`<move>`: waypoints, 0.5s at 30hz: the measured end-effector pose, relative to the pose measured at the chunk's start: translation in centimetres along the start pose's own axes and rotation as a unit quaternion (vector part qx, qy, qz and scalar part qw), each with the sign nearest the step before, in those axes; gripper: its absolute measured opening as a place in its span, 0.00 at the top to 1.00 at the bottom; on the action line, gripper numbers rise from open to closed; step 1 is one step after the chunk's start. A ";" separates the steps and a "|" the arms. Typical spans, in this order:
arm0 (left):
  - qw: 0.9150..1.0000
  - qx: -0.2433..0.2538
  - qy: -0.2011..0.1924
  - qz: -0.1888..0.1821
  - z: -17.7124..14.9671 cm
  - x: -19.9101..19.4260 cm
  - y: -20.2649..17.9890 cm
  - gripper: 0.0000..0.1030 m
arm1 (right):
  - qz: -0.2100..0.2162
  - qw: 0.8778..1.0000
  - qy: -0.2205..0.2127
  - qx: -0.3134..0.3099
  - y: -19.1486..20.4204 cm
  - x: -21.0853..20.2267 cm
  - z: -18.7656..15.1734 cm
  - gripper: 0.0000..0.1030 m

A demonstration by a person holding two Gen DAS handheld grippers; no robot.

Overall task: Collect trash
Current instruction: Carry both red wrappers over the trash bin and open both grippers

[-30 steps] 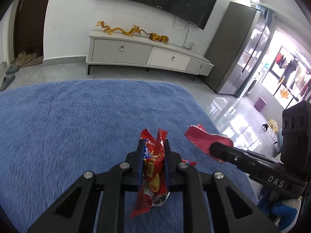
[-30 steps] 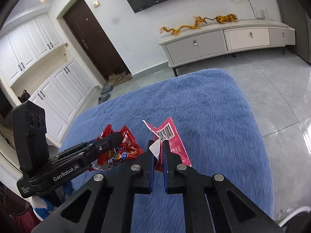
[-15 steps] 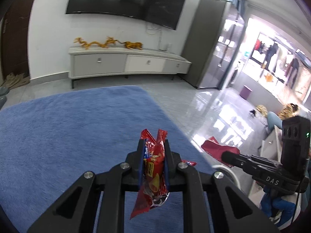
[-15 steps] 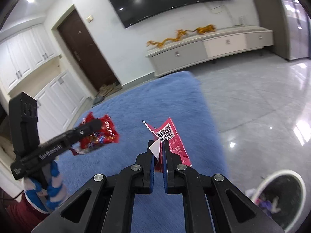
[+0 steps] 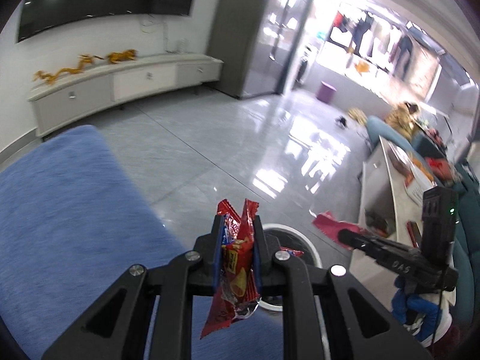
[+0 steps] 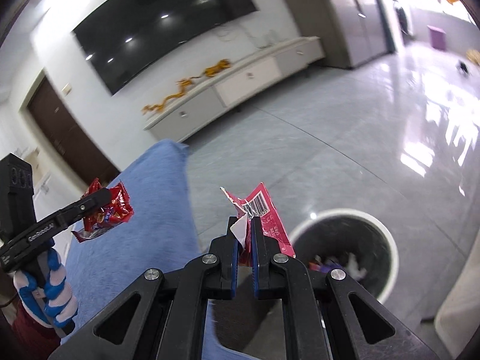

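Item 1: my left gripper (image 5: 237, 240), fingers clamped on a red snack wrapper (image 5: 235, 273). The wrapper's long axis runs along the fingers, crimped top past the fingertips, torn end hanging below them. It is held above the near rim of the waste bin (image 5: 300, 234), the landmark for this entry.

Item 2: my right gripper (image 6: 244, 234), closed on a pink wrapper (image 6: 267, 222). Its long axis stands upright, barcode end uppermost, torn white corner between the pads. It hangs just beside the bin (image 6: 387, 240), on its rug side.

Item 3: the bin itself, round, white-rimmed, dark inside, scraps at the bottom.

Item 4: surroundings. Blue rug (image 5: 66, 210) next to the bin; glossy grey tile floor (image 6: 345, 150) beyond it; farther off, a white low cabinet (image 6: 240, 87) under a wall-mounted television (image 6: 162, 27).
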State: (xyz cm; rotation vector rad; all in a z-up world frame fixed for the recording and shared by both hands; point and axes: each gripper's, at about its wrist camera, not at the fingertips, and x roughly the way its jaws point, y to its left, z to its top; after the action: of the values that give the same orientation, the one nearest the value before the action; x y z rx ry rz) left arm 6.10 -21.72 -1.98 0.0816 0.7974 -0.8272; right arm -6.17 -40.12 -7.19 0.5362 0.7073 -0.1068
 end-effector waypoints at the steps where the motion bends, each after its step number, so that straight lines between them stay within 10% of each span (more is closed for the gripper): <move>1: 1.000 0.007 0.010 -0.004 0.1 1.2 -1.1 0.85 | -0.003 1.000 0.002 0.009 -1.0 0.1 -0.2 0.92; 15: 0.993 0.027 0.108 -0.034 0.4 14.3 -7.7 0.73 | -0.039 0.991 0.052 0.119 -10.8 5.4 -3.0 0.85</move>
State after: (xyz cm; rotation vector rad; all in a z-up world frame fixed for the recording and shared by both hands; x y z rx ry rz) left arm 6.91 -36.16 -9.45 0.1955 0.9864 -0.9155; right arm -6.78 -47.40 -17.26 0.7472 0.8223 -0.2394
